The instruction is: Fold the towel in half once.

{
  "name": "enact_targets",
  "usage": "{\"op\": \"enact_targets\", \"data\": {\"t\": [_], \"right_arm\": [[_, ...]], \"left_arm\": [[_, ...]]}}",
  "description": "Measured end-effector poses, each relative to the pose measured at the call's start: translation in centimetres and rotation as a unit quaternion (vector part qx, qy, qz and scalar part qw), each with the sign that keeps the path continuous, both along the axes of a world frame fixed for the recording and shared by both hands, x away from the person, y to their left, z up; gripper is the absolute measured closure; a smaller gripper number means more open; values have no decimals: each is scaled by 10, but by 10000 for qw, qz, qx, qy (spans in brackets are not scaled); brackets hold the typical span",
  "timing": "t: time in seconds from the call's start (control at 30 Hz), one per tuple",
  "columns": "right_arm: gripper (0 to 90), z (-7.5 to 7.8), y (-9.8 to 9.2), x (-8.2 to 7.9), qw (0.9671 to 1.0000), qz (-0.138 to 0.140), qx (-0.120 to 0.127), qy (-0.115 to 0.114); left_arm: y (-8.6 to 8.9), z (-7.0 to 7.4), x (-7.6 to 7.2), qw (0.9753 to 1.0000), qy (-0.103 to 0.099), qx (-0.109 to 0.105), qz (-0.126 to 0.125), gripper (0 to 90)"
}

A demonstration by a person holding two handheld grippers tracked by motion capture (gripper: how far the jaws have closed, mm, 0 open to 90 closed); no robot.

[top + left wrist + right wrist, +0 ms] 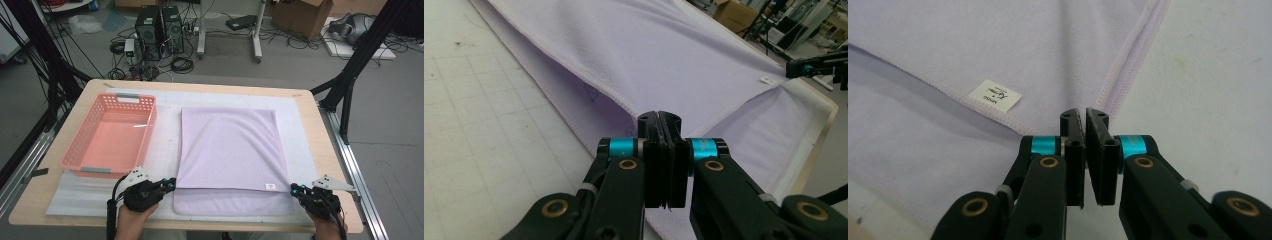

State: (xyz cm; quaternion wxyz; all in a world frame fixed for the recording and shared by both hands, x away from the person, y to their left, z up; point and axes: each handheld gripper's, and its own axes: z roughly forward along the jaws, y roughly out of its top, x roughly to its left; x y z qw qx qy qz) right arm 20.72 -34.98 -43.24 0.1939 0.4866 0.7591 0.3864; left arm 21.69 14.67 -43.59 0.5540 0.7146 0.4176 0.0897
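- I have the left gripper (pixel 171 183) pinched tight on the near left corner of the towel's upper layer; in the left gripper view its jaws meet with the hem caught at their tips.
- The right gripper (pixel 295 188) sits at the near right corner. In the right gripper view its jaws stand almost together, a sliver apart at the tips, and I judge they clamp the hem there, close to the small white label (pixel 995 94).
- Both of my hands lie low at the table's near edge, forearms coming in from below, grippers pointing inward and forward at the same height.
- To fold well, I judge I should lift both corners together, keep the edge taut between them, and carry it level so the layer does not skew.
- The lilac towel (pixel 230 145) lies flat on the white mat (pixel 170 140), mid-table, its upper layer stopping short of the lower layer's near edge.
- The pink basket (pixel 80 150) stands to the left, just beside the towel, not touching it.
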Motion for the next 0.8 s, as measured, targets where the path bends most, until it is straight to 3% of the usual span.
{"op": "enact_targets", "data": {"t": [0.43,0.8], "right_arm": [[861,2,1,-31,10000,64,68,-12],[860,3,0,-45,9999,100,23,42]], "left_arm": [[7,0,-33,10000,11,-6,29,886],[7,-2,-46,10000,70,5,-55,886]]}}
